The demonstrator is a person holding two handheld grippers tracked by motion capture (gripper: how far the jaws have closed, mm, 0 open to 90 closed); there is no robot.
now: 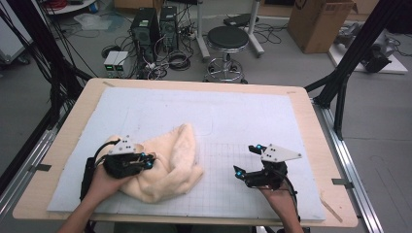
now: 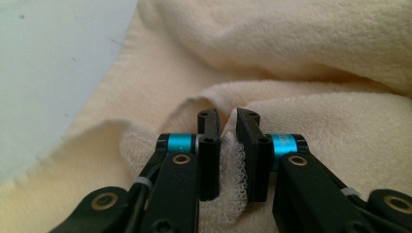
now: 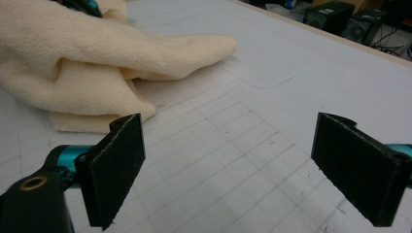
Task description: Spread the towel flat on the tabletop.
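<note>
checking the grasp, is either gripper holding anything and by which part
The left gripper is shut on a raised fold of the cream towel. The right gripper is open, holding nothing.

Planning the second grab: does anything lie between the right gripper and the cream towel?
Nothing visible does. Bare gridded mat lies between the open right gripper and the towel, whose fold the left gripper pinches.

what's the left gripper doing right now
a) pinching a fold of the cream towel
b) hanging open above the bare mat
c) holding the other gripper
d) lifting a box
a: in the left gripper view the left gripper has its jaws closed on a fold of the towel, with cloth squeezed between the pads, while the right gripper stands open over the mat.
</note>
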